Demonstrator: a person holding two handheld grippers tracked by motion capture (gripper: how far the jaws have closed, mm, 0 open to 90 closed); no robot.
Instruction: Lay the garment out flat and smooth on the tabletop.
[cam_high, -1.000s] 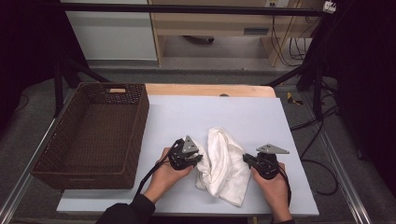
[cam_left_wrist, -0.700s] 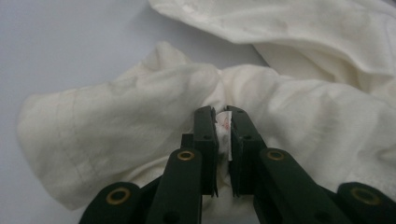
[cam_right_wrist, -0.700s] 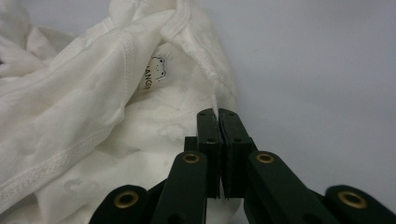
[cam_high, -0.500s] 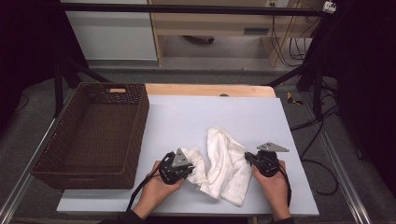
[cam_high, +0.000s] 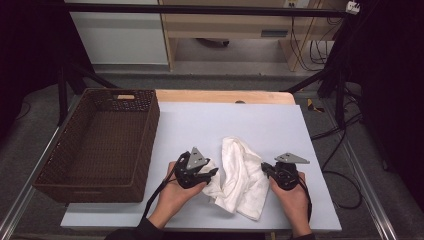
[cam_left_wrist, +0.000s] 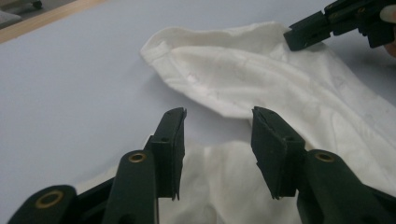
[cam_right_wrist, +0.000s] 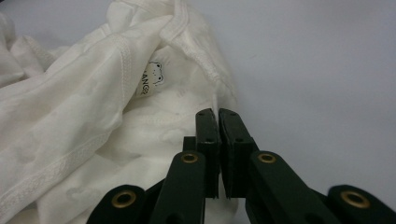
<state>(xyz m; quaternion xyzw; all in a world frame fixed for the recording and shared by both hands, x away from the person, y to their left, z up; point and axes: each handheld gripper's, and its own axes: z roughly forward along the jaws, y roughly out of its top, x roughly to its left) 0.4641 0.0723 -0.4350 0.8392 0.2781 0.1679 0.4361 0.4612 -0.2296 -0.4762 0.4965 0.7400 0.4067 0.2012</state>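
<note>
- A brown wicker basket (cam_high: 100, 145) stands at the table's (cam_high: 200, 125) left edge.
- The left hand (cam_high: 175, 192) reaches in from below, turned rightward; its left gripper (cam_left_wrist: 217, 135) has jaws spread above a fold of the white cloth (cam_high: 242, 177).
- The cloth lies crumpled on the table's near middle, between the two hands.
- The right hand (cam_high: 292, 197) points its right gripper (cam_right_wrist: 218, 116) leftward at the cloth's edge, jaws pressed together, seemingly on a thin hem, though the fabric between them is hard to make out.
</note>
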